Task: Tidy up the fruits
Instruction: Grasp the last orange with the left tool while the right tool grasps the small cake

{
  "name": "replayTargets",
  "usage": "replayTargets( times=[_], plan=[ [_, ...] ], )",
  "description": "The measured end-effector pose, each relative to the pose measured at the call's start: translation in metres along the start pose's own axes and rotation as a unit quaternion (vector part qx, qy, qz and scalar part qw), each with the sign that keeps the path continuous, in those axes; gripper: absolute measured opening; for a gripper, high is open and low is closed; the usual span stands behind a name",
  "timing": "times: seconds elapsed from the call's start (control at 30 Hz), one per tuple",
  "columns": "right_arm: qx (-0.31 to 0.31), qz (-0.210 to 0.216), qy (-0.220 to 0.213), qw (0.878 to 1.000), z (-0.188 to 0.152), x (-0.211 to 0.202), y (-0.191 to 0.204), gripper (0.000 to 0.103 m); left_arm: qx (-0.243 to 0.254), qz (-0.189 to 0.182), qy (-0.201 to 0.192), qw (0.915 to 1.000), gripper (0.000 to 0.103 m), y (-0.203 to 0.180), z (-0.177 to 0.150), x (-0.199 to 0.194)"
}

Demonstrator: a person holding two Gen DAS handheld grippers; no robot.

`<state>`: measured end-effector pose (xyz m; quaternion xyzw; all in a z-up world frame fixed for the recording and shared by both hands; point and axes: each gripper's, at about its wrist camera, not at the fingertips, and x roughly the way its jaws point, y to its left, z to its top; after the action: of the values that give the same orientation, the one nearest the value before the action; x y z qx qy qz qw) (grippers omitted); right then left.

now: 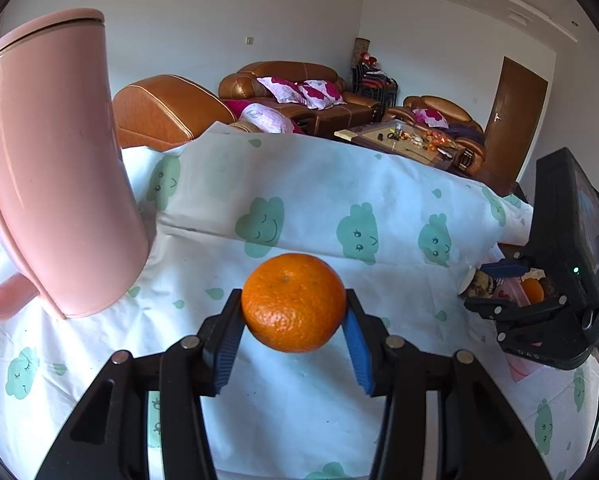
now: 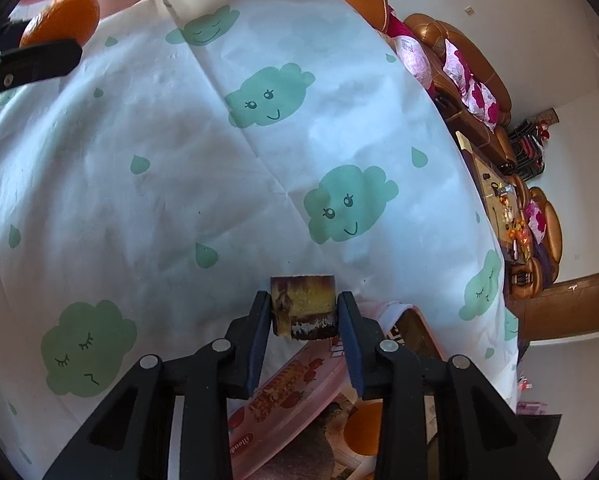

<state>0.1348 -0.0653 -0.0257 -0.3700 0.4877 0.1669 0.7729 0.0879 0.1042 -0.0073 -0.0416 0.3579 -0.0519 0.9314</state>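
Note:
My left gripper point(image 1: 294, 312) is shut on an orange tangerine point(image 1: 293, 302) and holds it above the cloud-print cloth point(image 1: 299, 208). The same tangerine point(image 2: 61, 20) shows at the top left of the right wrist view. My right gripper point(image 2: 304, 312) is shut on a short yellow-brown chunk of fruit point(image 2: 303, 306), over a pink plastic box point(image 2: 291, 396). Another tangerine point(image 2: 363, 428) lies in that box. In the left wrist view the right gripper point(image 1: 495, 284) stands at the right edge with its chunk point(image 1: 477, 283).
A tall pink jug point(image 1: 55, 168) with a handle stands at the left on the cloth. Brown sofas point(image 1: 291, 92) and a cluttered coffee table point(image 1: 407, 140) lie beyond the table's far edge. A brown door point(image 1: 511, 120) is at the right.

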Motion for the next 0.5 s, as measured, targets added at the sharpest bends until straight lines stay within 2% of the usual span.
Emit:
replayTargets(
  times=[0.1,0.17,0.23,0.3,0.4,0.43,0.5],
  plan=[
    [0.047,0.034,-0.046,0.997,-0.005,-0.014,-0.001,0.035,-0.002,-0.001,-0.006,1.0,0.049,0.0,0.001,-0.002],
    [0.099,0.056,-0.093,0.989,-0.013,-0.028,0.0,0.036,-0.003,-0.002,-0.014,0.9999,0.049,0.001,0.001,-0.004],
    [0.162,0.083,-0.143,0.973,-0.023,-0.043,0.003,0.036,-0.007,-0.002,-0.024,0.9997,0.049,0.001,0.002,-0.006],
    [0.219,0.093,-0.189,0.953,-0.039,-0.057,0.012,0.036,-0.008,0.002,-0.033,0.9994,0.049,0.001,0.0,-0.008],
    [0.294,0.12,-0.232,0.919,-0.057,-0.065,0.025,0.036,-0.005,0.009,-0.048,0.9988,0.049,-0.004,-0.003,-0.009],
    [0.312,0.123,-0.244,0.91,-0.065,-0.069,0.03,0.036,-0.001,0.014,-0.052,0.9985,0.049,-0.006,-0.004,-0.01],
    [0.329,0.104,-0.267,0.9,-0.068,-0.07,0.037,0.036,0.006,0.023,-0.058,0.998,0.049,-0.011,-0.006,-0.011]
  ],
)
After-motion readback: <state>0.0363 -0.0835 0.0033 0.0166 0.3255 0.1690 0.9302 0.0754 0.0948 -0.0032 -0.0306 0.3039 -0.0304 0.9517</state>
